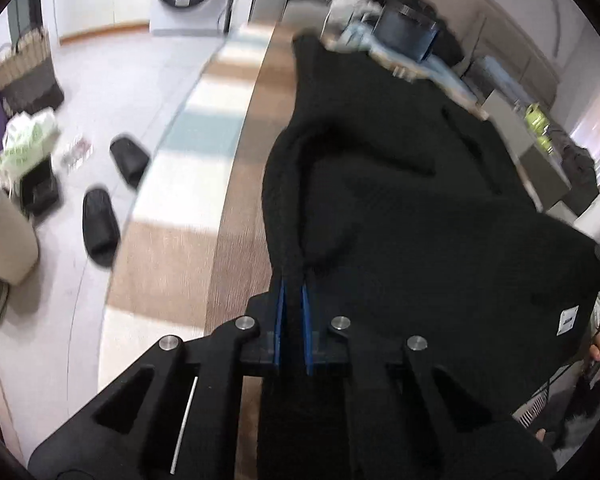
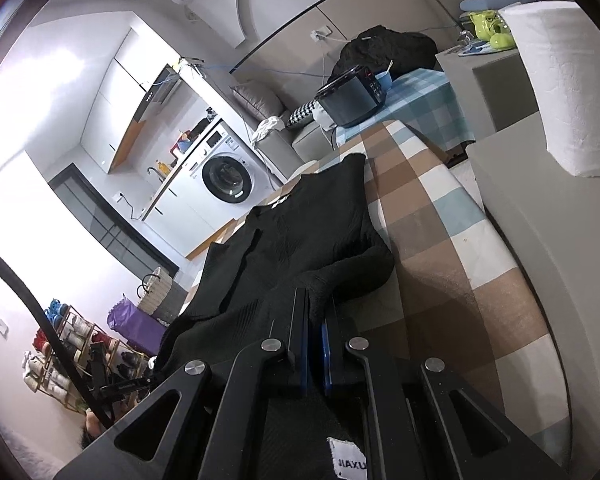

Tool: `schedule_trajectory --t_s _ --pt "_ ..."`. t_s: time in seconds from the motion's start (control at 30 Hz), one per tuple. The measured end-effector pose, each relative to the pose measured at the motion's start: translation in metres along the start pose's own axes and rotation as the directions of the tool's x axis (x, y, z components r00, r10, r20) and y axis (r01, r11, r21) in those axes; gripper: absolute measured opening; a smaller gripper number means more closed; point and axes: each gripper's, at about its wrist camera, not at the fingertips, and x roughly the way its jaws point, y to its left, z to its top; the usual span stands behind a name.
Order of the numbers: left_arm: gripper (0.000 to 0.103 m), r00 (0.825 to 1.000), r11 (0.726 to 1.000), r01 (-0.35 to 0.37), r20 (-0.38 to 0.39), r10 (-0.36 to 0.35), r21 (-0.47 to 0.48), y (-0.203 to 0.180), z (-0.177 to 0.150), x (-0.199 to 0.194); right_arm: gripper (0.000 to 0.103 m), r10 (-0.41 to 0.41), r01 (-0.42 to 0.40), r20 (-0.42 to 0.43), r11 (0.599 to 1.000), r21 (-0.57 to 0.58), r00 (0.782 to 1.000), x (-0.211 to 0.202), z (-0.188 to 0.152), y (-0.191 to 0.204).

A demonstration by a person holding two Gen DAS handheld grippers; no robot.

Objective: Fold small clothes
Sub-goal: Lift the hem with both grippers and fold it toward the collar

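Item: left claw. Nearest the lens in the left wrist view. Blue-lined jaws clamped on a bunched edge of the black knit garment; the cloth runs between the pads and back under the claw body. The claw tips steeply downward, probably to bring this edge toward the surface.

Item: right claw. Nearest the lens in the right wrist view. Jaws pinched on another fold of the same garment, tilted down more gently. A white sewn label hangs below the claw, so this looks like the hem end. Two grips on one edge suit carrying it over as a single fold line.

Item: black knit garment, the task's thing. Spread lengthwise along the checked worktop, with its near end lifted in both claws and its far end lying flat. Part of it drapes toward the worktop's edge. Judged mid-fold: one edge raised, not yet laid over.

Item: checked worktop. Covered in brown, white and pale blue squares; a long narrow surface that gives room for the garment's full length.

Item: paper towel roll. Upright on a grey ledge beside the worktop, well apart from the garment.

Item: black slippers. On the floor, well apart from the worktop.

Item: washing machine. Farthest, against the back wall.
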Motion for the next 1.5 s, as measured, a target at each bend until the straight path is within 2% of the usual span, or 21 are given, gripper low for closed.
schedule_trajectory --t_s 0.17,0.33,0.4,0.53,0.63,0.73,0.8,0.83,0.87,0.9,0.93,1.07,1.13,1.23,1.27,1.3,1.33,1.37,1.5 --pt "0.005 0.989 0.999 0.034 0.147 -0.033 -0.007 0.001 0.032 -0.027 0.005 0.025 -0.024 0.042 1.000 -0.015 0.999 0.000 0.007 0.004" --pt "0.005 0.978 0.999 0.030 0.207 -0.026 -0.018 0.005 0.080 -0.020 0.005 0.052 -0.051 0.058 0.998 -0.019 0.997 0.018 0.027 0.010" --pt "0.005 0.979 0.999 0.039 0.203 -0.032 -0.030 0.005 0.100 -0.006 0.005 0.034 -0.033 0.062 0.999 -0.015 0.998 0.028 0.037 0.011" --pt "0.005 0.987 1.000 -0.006 0.161 0.011 -0.030 0.007 0.134 0.035 0.005 -0.107 0.107 0.052 0.994 0.009 0.993 0.062 0.060 0.007" --pt "0.005 0.994 0.998 -0.012 0.104 0.018 -0.059 0.016 0.147 0.069 0.005 -0.215 0.215 -0.006 0.974 0.077 0.977 0.095 0.070 -0.014" --pt "0.006 0.998 0.996 -0.020 0.059 0.026 -0.092 0.026 0.148 0.095 0.005 -0.254 0.261 -0.063 0.955 0.145 0.965 0.118 0.073 -0.032" --pt "0.019 0.999 0.990 -0.003 0.032 0.007 -0.139 0.036 0.144 0.101 0.009 -0.266 0.281 -0.113 0.950 0.137 0.957 0.128 0.073 -0.036" --pt "0.037 1.000 0.988 -0.008 0.018 0.011 -0.151 0.038 0.142 0.104 0.015 -0.269 0.286 -0.138 0.951 0.122 0.953 0.131 0.072 -0.038" --pt "0.051 1.000 0.986 -0.021 0.011 0.023 -0.163 0.041 0.139 0.104 0.032 -0.268 0.285 -0.149 0.952 0.112 0.952 0.130 0.071 -0.039" --pt "0.054 1.000 0.985 -0.014 0.020 0.017 -0.172 0.043 0.137 0.104 0.040 -0.271 0.289 -0.154 0.951 0.111 0.950 0.129 0.069 -0.041" --pt "0.054 1.000 0.985 0.007 0.023 -0.003 -0.173 0.044 0.136 0.105 0.050 -0.266 0.285 -0.147 0.951 0.121 0.953 0.127 0.068 -0.045" --pt "0.054 0.999 0.990 0.048 -0.011 -0.050 -0.136 0.031 0.135 0.116 0.051 -0.232 0.260 -0.186 0.956 0.139 0.955 0.137 0.066 -0.053" --pt "0.054 0.999 0.994 0.031 -0.015 -0.033 -0.107 0.021 0.136 0.122 0.051 -0.179 0.209 -0.202 0.968 0.139 0.963 0.145 0.066 -0.052" --pt "0.054 1.000 0.998 0.003 -0.007 -0.004 -0.062 0.009 0.138 0.131 0.051 -0.209 0.229 -0.217 0.971 0.071 0.954 0.161 0.066 -0.041" --pt "0.049 1.000 0.998 -0.001 -0.007 0.000 -0.058 0.006 0.139 0.133 0.051 -0.210 0.227 -0.224 0.972 0.055 0.952 0.165 0.065 -0.038" --pt "0.044 1.000 0.999 0.001 -0.005 -0.002 -0.051 0.004 0.139 0.135 0.048 -0.206 0.224 -0.236 0.974 0.048 0.950 0.168 0.064 -0.037" --pt "0.034 1.000 0.999 -0.001 -0.006 0.001 -0.041 0.001 0.138 0.136 0.039 -0.198 0.215 -0.244 0.976 0.043 0.949 0.171 0.063 -0.035" --pt "0.028 1.000 1.000 -0.003 -0.005 0.003 -0.027 -0.003 0.137 0.137 0.034 -0.197 0.212 -0.246 0.977 0.034 0.949 0.173 0.062 -0.034" --pt "0.022 1.000 0.999 -0.030 -0.003 0.030 0.027 -0.017 0.132 0.134 0.026 -0.181 0.202 -0.253 0.978 0.057 0.950 0.172 0.059 -0.037"
